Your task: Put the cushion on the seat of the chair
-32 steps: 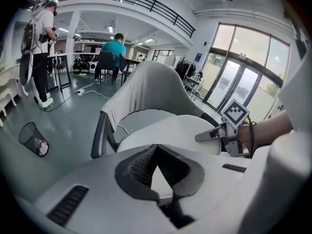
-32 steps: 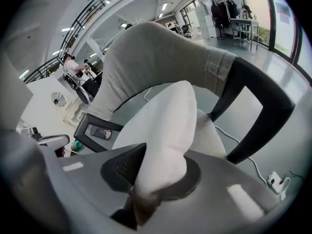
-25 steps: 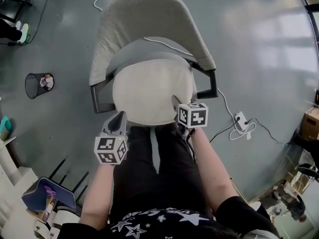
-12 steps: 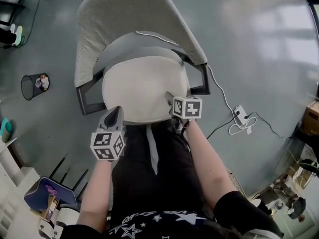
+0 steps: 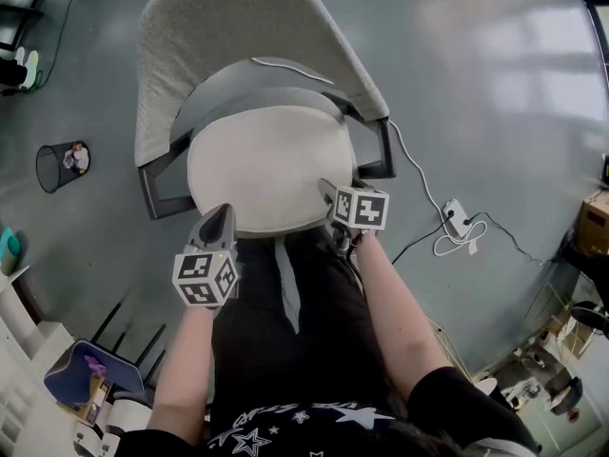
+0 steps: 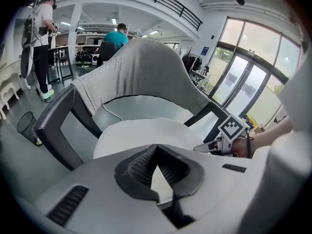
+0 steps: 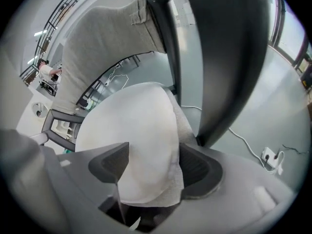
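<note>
Opening just now, right gripper point(image 7: 153, 156) fingers point(image 7: 109, 164) straddle cushion point(image 7: 131, 121)

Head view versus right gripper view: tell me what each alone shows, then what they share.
Head view only: the left gripper over the cushion's front edge, and the person's trousers. Right gripper view only: the right gripper's jaws, just opening, with the cushion's edge between them. Both: cushion lying on the chair's seat.

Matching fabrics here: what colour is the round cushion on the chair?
Off-white cushion, clearest in the head view.
</note>
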{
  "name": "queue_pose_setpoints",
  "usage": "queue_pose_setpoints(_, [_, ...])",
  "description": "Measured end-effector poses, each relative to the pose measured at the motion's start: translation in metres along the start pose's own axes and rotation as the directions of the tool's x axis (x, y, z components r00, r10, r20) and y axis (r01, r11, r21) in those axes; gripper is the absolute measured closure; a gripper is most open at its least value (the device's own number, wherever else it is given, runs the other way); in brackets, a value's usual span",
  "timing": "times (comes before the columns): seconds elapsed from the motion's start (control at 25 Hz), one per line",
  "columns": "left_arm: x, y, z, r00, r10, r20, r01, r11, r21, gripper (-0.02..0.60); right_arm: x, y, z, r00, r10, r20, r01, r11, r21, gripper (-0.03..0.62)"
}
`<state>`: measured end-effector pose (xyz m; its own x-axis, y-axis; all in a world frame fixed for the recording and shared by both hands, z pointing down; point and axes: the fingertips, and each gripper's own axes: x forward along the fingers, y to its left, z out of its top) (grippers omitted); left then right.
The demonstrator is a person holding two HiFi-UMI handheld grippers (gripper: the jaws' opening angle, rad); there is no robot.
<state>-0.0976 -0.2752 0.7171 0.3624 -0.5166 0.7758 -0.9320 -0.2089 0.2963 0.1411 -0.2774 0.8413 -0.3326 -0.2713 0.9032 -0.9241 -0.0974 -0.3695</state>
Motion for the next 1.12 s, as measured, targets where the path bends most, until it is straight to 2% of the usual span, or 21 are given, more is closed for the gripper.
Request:
queue_pose_setpoints(0.24, [0.0, 0.002, 0.002, 1.0, -0.02, 0.004, 0.02, 1.0, 0.014, 0.575, -0.013, -0.026, -0.009, 0.996, -0.089, 0.027, 0.086, 0.992, 0.094, 0.292])
queue_pose_setpoints(0.44, [-0.005, 0.003, 0.012, 0.998, -0.054, 0.022, 0.052, 0.997, 0.053, 0.575, -0.03, -0.029, -0.007, 0.984, -0.16, 0.079, 0.148, 0.979, 0.142, 0.309])
queue_pose_setpoints(0.56, [-0.015, 0.009, 0.024, 0.996, -0.076, 0.04, 0.074, 0.996, 0.059, 0.575, -0.054, -0.015, 0.001, 0.97, -0.191, 0.15, 0.168, 0.974, 0.154, 0.329])
queue_pose_setpoints(0.72, [-0.039, 0.005, 0.039, 0.99, -0.123, 0.066, 0.119, 0.991, 0.062, 0.575, -0.093, 0.023, 0.014, 0.955, -0.159, 0.248, 0.128, 0.982, 0.139, 0.367])
queue_pose_setpoints(1.0, [-0.067, -0.007, 0.079, 0.962, -0.24, 0.127, 0.224, 0.967, 0.124, 0.575, -0.157, 0.101, 0.061, 0.886, -0.058, 0.46, 0.034, 0.998, 0.061, 0.502])
queue_pose_setpoints(1.12, [-0.081, -0.005, 0.084, 0.953, -0.276, 0.126, 0.257, 0.955, 0.147, 0.575, -0.19, 0.13, 0.069, 0.838, -0.071, 0.541, 0.068, 0.997, 0.026, 0.581])
